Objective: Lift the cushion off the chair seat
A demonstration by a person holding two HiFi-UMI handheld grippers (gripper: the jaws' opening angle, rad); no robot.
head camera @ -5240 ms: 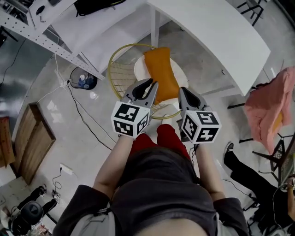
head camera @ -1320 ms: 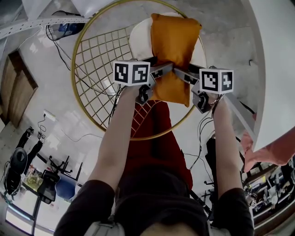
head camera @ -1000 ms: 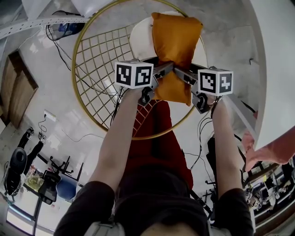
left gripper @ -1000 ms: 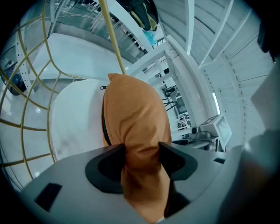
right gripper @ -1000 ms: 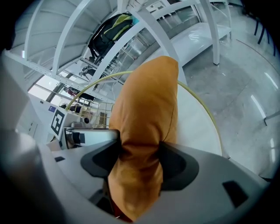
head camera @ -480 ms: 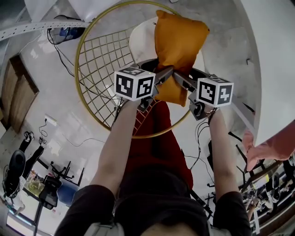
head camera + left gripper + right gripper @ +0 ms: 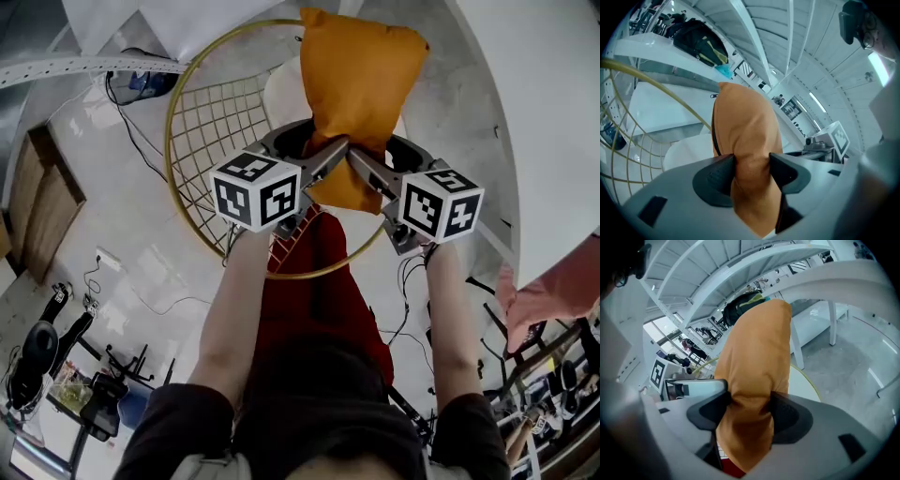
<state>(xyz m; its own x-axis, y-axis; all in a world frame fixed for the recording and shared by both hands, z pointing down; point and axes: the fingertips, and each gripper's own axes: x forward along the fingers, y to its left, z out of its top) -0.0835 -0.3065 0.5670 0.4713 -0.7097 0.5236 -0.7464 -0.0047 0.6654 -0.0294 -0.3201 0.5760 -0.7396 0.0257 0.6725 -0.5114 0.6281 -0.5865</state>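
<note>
Left claw [image 7: 752, 171] is clamped hard on the orange cushion [image 7: 745, 126], both dark pads biting into the fabric and puckering it between them. Right claw [image 7: 750, 411], same story: pads pressed in from either side, cloth bunched into a narrow waist. Nothing else in either grip.

From the head view the two claws meet tip to tip at the cushion's near end, left one coming in from the left, right one from the right, their marker cubes [image 7: 255, 190] tilted outward on either side. A short tail of cushion hangs below the tips; the fat main part stands up and away from the person.

And the cushion itself: held up in the air over the round white seat [image 7: 281, 89], which shows pale behind and below it in both gripper views. Around the seat runs the gold wire chair frame [image 7: 178, 103], its grid back off to the left. A white desk [image 7: 534, 141] sweeps past on the right, and a dark backpack [image 7: 701, 44] sits on a shelf beyond.
</note>
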